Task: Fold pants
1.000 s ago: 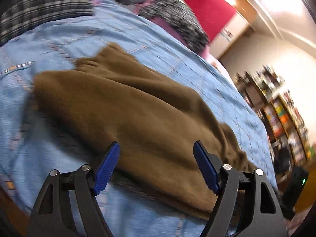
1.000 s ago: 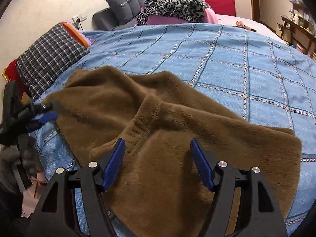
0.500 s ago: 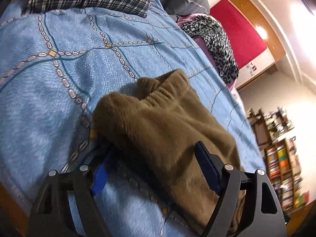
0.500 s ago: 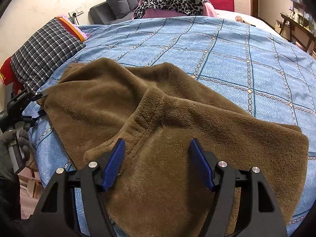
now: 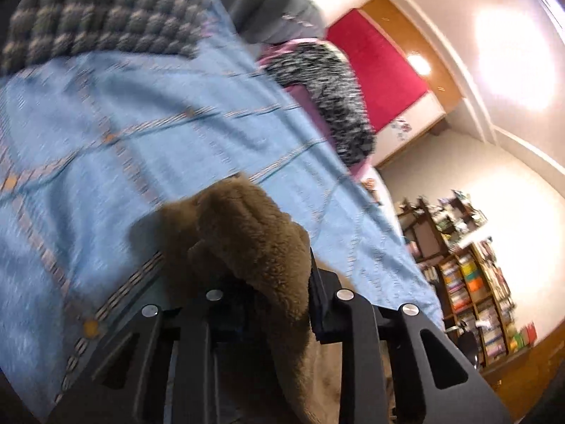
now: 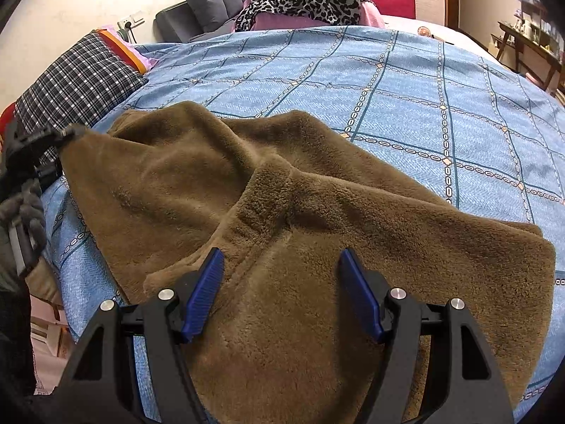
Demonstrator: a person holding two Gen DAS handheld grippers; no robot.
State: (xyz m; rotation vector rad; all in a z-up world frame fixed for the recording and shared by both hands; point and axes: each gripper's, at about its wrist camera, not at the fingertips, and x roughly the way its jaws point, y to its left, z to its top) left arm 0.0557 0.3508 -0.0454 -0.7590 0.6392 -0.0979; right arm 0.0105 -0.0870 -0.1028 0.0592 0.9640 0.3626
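Between the fingers of the left gripper (image 5: pixel 272 282), a bunched corner of the brown fleece pants (image 6: pixel 317 247) sat clamped; half a second earlier those jaws had stood wide around the same edge, and they had just been closing onto it. That corner now rose off the blue checked bedspread (image 6: pixel 423 106), a sign the first fold was likely about to begin. Over the waistband end, the right gripper (image 6: pixel 282 293) hovered with its blue pads apart, holding nothing, much as it had a second before. The pants lay spread across the near side of the bed, one leg pulled toward the plaid pillow (image 6: pixel 70 84). Motion blur smeared the left view, the left pads were buried in fleece, and only part of a gloved hand (image 6: pixel 24 219) showed at the frame's edge.
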